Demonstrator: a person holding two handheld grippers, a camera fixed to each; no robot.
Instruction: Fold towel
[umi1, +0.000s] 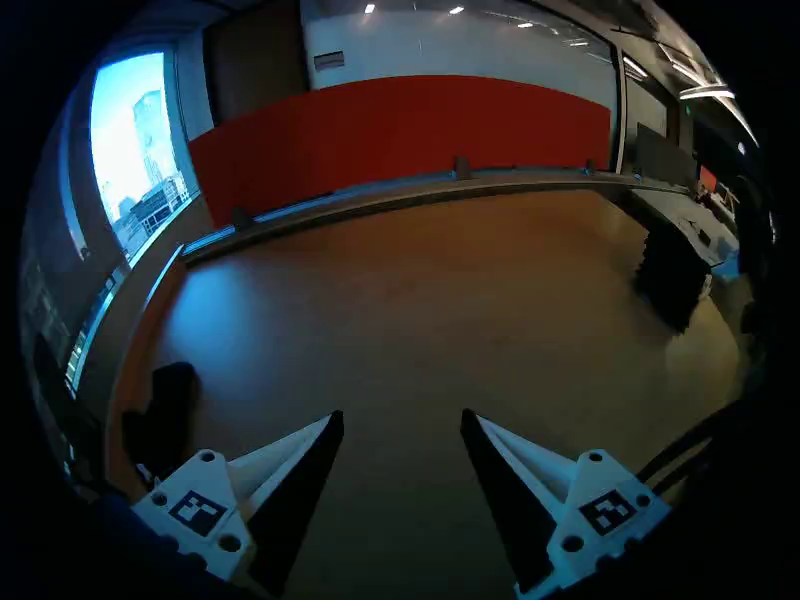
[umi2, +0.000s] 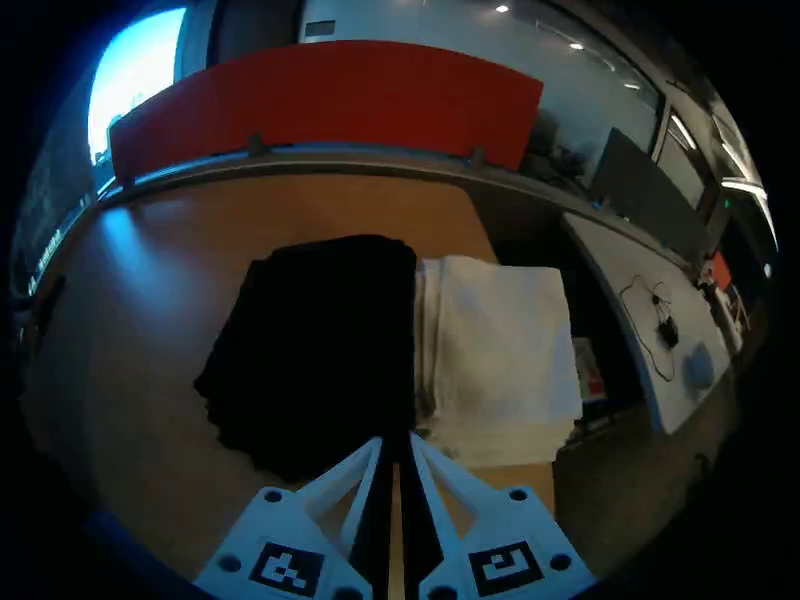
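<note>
Lying in a neat black pile on the wooden table, the dark towels look already folded and stacked, layer on layer. A white pile sits touching the black pile's side, equally squared off. No towel is spread out flat or half turned over, so I judge the folding to be either finished or not yet begun on a fresh towel; nothing in the two views settles which. If more folding is left, a towel would first have to be taken off a pile and laid open on the bare wood beside the black pile.

The right gripper hangs just at the near edge of the black pile, its tips over the seam where the white pile meets it. Its fingers are pressed almost together, with a thin slit between them and no cloth in it.

The left gripper is well apart from the black pile, which appears as a dark stacked shape far off to one side. Its fingers are spread wide over bare wood, holding nothing.
</note>
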